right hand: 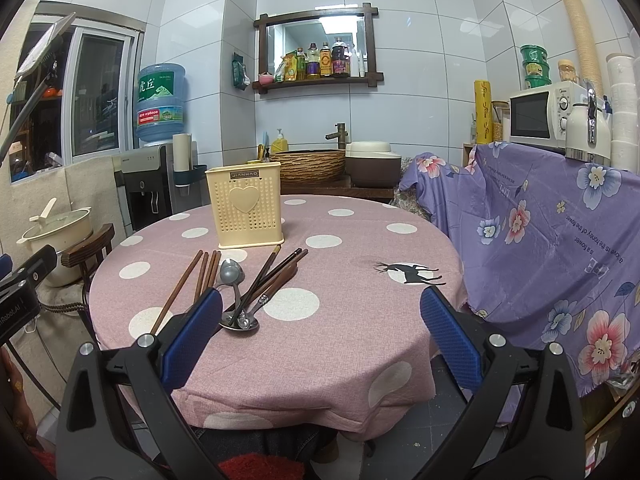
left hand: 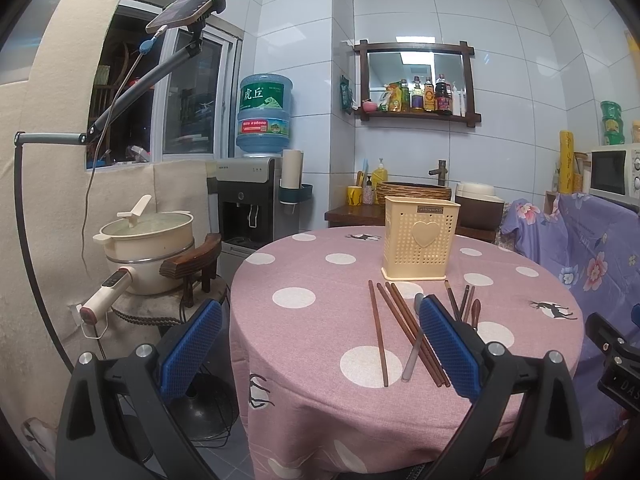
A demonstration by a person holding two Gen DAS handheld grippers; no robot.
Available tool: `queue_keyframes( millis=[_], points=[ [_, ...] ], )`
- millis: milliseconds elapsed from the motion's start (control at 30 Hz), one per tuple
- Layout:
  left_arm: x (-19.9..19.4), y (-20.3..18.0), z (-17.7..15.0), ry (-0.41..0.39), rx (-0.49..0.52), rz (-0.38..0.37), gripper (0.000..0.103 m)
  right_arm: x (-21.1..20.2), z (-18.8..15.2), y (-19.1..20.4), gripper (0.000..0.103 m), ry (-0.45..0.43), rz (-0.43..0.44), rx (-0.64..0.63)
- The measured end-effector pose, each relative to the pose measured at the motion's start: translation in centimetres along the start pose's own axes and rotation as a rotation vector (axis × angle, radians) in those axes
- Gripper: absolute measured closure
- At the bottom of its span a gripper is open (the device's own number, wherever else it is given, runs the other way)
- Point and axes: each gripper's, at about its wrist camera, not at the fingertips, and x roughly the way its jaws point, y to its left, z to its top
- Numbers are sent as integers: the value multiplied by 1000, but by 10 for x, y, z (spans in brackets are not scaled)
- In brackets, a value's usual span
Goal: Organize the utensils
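Observation:
A cream perforated utensil holder with a heart on its front stands upright on the round pink polka-dot table; it also shows in the right wrist view. In front of it lie several brown chopsticks, darker chopsticks and metal spoons. My left gripper is open and empty, over the table's left front edge. My right gripper is open and empty, above the table's near right part, right of the utensils.
A stool with a cream electric pot stands left of the table. A purple flowered cloth covers furniture on the right, with a microwave on top. A water dispenser and a counter with a woven basin stand behind.

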Motion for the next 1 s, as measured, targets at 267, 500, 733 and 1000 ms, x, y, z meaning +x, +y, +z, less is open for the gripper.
queue_keyframes(
  millis=[267,500,733,1000],
  points=[
    [1,-1,-1,5,6,-2,5,0,0,0,5,0,0,-1],
    [1,-1,-1,6,6,-2,5,1,-1,0,5,1,0,0],
    [1,0,-2,6,8,-1,5,0,0,1,5,1,0,0],
    [8,2,-3,41,4,-14,5,6,-5,1,5,9,3,-5]
  ],
)
